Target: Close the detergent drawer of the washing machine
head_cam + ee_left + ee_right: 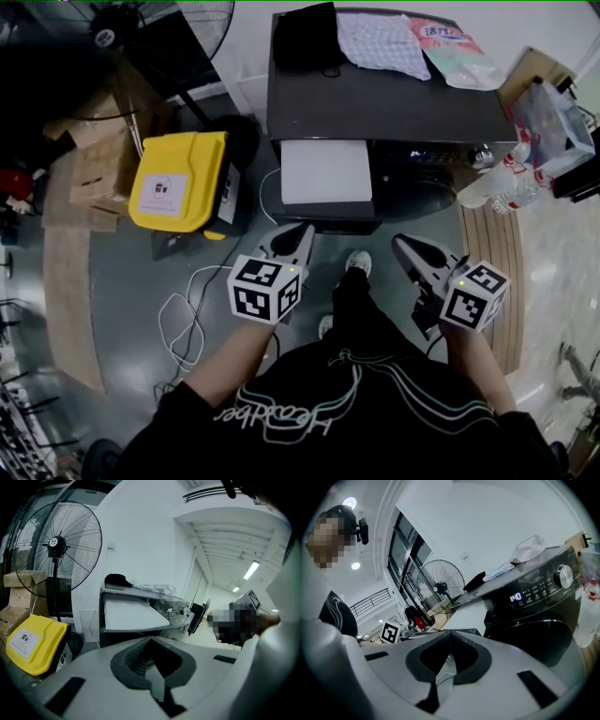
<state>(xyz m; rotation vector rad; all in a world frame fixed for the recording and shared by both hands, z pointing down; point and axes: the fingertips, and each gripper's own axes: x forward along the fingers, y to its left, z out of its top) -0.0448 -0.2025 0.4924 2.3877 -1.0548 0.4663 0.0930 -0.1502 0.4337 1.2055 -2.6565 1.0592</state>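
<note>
Two grippers hang before the washing machine (394, 103) in the head view, neither touching it. The detergent drawer (326, 172) stands pulled out from the front of the machine at its left side, a white slab over the dark body. The left gripper (302, 231) points toward the drawer's front edge from close by. The right gripper (401, 243) sits lower right, near the door and apart from the drawer. On the machine's top lie a black cloth (305, 36), a checked cloth (382, 42) and a pink-and-white pouch (455, 52). A yellow bin (178, 180) stands left of the machine, and a white cable (183, 314) loops on the floor near it.

From the left gripper view, the jaws meet at their tips with nothing between them. The drawer (131, 613) juts open ahead, and a pedestal fan (57, 545) rises behind the bin.

From the right gripper view, the jaws are likewise closed and empty. The machine's dark front fills the right side, with a lit display (515, 596) reading 1:40 and a round dial (564, 576). The drawer (469, 613) sticks out left of the display.
</note>
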